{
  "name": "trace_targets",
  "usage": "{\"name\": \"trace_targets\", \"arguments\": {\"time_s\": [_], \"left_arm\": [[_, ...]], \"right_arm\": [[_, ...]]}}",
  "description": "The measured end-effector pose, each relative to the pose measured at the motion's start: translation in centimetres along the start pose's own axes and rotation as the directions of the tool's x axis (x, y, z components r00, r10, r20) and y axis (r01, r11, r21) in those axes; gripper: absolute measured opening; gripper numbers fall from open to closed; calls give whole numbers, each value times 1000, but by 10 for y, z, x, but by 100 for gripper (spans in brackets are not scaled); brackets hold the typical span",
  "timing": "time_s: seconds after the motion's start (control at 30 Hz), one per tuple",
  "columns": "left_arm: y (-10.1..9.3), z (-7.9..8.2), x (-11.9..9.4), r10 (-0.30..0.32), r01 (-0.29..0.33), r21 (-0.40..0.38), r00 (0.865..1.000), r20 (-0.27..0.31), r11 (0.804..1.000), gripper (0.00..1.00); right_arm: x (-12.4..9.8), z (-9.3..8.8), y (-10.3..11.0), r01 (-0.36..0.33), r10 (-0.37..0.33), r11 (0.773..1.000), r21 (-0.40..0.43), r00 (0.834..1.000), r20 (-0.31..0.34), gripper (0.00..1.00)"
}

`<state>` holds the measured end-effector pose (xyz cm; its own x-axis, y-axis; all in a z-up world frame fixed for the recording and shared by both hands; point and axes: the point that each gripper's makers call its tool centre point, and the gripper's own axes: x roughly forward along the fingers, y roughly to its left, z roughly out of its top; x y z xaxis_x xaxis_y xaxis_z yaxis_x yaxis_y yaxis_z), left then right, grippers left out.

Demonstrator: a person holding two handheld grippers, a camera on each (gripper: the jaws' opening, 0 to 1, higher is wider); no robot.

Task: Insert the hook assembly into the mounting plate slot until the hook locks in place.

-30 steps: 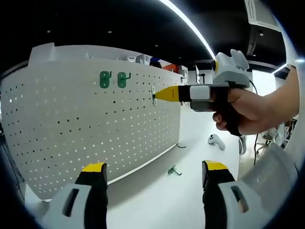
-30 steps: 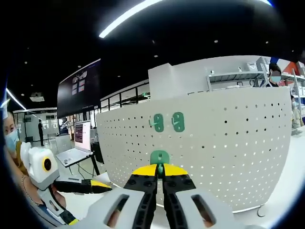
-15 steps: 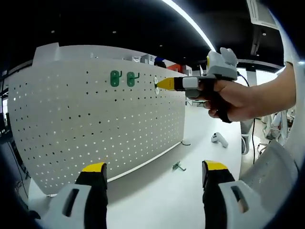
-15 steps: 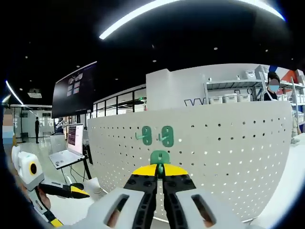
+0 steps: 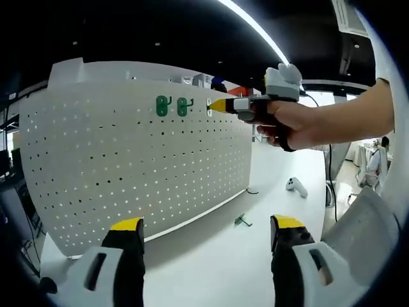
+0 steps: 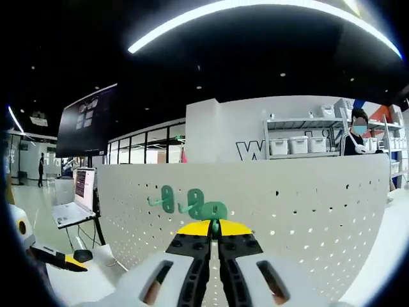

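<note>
A white pegboard mounting plate (image 5: 128, 166) stands upright on the white table. Two green hooks (image 5: 174, 106) hang side by side near its top edge. In the left gripper view a hand holds my right gripper (image 5: 213, 106) level with them, just to their right, its yellow tips at the board. In the right gripper view my right gripper (image 6: 215, 229) is shut on a green hook (image 6: 215, 212), right beside the two hung hooks (image 6: 180, 200) on the pegboard (image 6: 307, 211). My left gripper (image 5: 201, 231) is open and holds nothing, well back from the board.
A spare green hook (image 5: 241, 220) lies on the table (image 5: 211, 268) near the board's foot. A white controller (image 5: 294, 186) rests farther back. A laptop (image 6: 71, 201) sits on a stand, with shelving (image 6: 300, 144) and a person (image 6: 355, 137) behind the board.
The right gripper has risen with its green hook, from below the two hung hooks to their level beside them. Both views have shifted with the hands.
</note>
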<state>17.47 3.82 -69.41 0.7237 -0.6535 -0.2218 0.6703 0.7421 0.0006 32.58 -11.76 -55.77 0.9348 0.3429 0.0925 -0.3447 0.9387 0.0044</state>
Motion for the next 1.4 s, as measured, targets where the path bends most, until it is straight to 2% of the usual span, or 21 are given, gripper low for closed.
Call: {"name": "trace_targets", "arguments": {"time_s": [0.3,0.73,0.8,0.87,0.93,1.0,1.1,1.4], "left_arm": [[6,-2,-3,17,-17,2,1000,-10,1000,82],[7,-4,-4,23,-23,7,999,-27,1000,80],[6,-5,-4,18,-17,25,999,-31,1000,80],[6,-6,-5,17,-15,35,999,-35,999,79],[6,-6,-5,17,-16,34,999,-38,999,79],[7,-5,-6,20,-19,29,999,-32,999,79],[6,-6,-5,21,-21,23,999,-35,1000,79],[3,-7,-4,13,-12,25,999,-38,1000,78]], "right_arm": [[17,7,-16,16,-16,999,-29,1000,4,0],[26,7,-18,20,-20,999,-28,1000,16,1],[27,9,-18,23,-25,998,59,999,33,1],[28,7,-18,21,-21,1000,-19,1000,16,1],[29,6,-17,23,-23,1000,10,1000,19,1],[29,6,-17,27,-27,999,-18,1000,16,1],[30,5,-17,36,-36,999,-4,999,13,1],[32,2,-17,117,-117,993,-17,993,9,1]]}}
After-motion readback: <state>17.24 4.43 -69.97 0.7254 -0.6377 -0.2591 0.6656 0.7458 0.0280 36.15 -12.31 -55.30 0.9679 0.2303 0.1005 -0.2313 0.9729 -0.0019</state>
